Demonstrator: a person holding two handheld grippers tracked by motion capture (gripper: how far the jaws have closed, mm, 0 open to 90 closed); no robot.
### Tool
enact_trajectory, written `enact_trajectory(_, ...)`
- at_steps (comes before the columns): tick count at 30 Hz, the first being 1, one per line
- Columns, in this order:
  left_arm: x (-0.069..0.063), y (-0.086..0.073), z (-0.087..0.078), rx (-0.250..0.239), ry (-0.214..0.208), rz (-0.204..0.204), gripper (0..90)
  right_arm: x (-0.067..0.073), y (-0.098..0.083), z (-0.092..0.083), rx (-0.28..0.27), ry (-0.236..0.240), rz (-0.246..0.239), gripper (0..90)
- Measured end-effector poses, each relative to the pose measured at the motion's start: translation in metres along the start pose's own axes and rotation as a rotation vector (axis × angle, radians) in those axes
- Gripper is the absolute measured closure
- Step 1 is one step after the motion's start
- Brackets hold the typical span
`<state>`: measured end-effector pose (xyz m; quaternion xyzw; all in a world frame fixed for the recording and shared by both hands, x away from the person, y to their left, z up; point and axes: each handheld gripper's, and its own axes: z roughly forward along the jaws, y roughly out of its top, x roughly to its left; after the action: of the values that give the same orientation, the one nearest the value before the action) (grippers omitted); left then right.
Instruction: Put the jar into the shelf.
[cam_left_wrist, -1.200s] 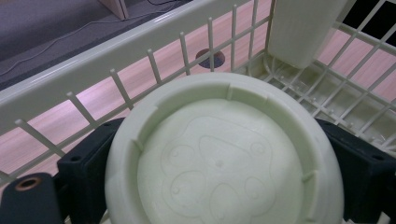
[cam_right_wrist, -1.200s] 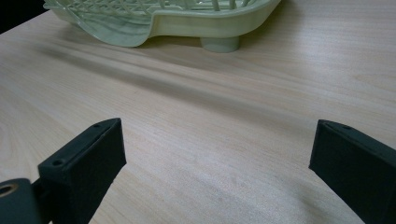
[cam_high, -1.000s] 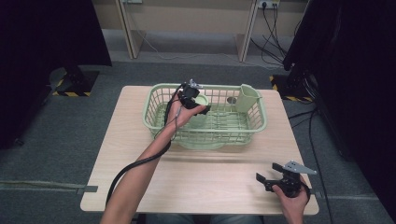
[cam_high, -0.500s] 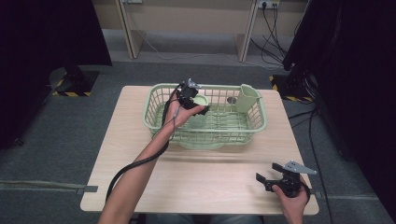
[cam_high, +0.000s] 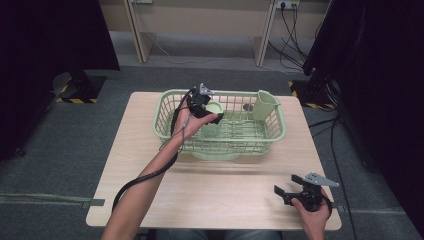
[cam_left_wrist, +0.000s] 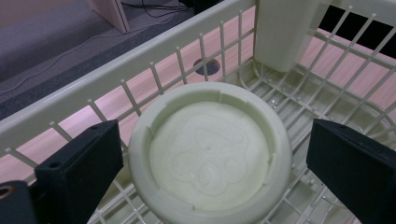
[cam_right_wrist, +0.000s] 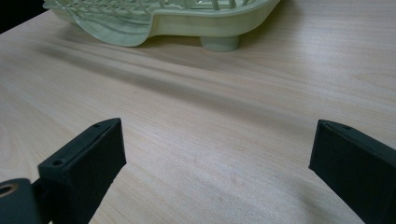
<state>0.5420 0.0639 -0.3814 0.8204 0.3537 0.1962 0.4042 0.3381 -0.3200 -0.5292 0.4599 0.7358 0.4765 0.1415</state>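
We begin with the wooden table (cam_high: 210, 190); on its far half stands the light green dish basket (cam_high: 272, 134), and a small cutlery holder (cam_high: 265, 105) hangs at its far right corner. Inside the basket, toward the left end, a pale green cup (cam_high: 213, 120) stands upside down on the wire floor. In the left gripper view its round base (cam_left_wrist: 210, 154), with a faint bear figure pressed in it, faces up toward the camera.

Our left gripper (cam_high: 200, 105) is over this cup, held by the left hand (cam_high: 192, 120), which reaches in across the near wall of the basket. Its jaws are wide apart and the cup base lies between them, directly under the gap; a narrow space remains on each side, so nothing is held. The cup is round and its axis is vertical, so we judge that the coming move needs only to go straight down along this axis and then close on the wall.

Our right gripper (cam_high: 295, 192) is at the near right corner of the table, well apart from the basket, jaws also wide over bare wood. The left one is clearly the nearer.
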Motion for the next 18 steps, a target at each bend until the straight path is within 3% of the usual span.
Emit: enact_trajectory(18, -0.009, -0.003, -0.023, -0.045, 0.001, 0.034, 3.7, 0.0, 0.0, 0.0, -0.002, 0.0, 0.001, 3.7)
